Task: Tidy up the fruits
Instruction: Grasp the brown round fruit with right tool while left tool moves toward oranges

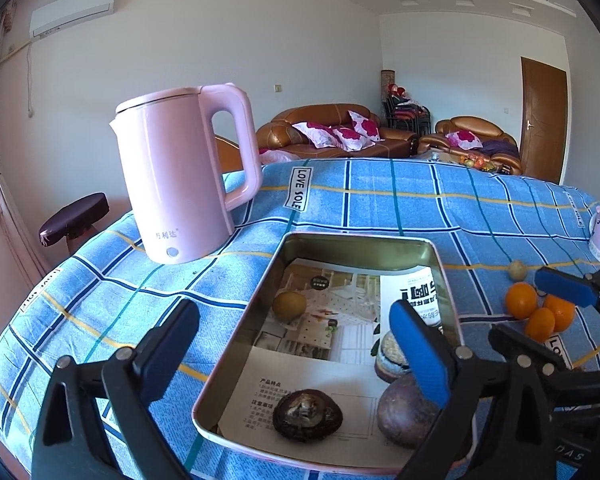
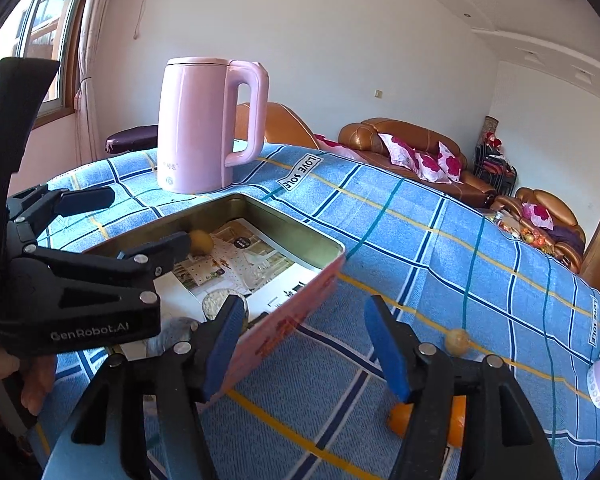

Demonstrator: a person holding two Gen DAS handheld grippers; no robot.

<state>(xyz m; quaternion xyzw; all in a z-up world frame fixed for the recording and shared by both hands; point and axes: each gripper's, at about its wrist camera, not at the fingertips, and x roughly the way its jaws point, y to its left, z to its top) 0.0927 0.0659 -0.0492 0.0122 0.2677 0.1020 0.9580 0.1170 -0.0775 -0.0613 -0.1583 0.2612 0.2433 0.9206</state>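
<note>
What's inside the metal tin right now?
The tin holds printed paper, a yellowish round fruit, a dark shrivelled one and a purple one. The left gripper's finger covers another item.

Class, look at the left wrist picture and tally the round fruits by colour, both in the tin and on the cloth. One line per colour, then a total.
Orange, on the cloth: 3 oranges
Pale tan, on the cloth: 1 small round fruit
Golden brown, in the tin: 1 round fruit
Dark brown or purple, in the tin: 3 fruits
Total: 8
</note>
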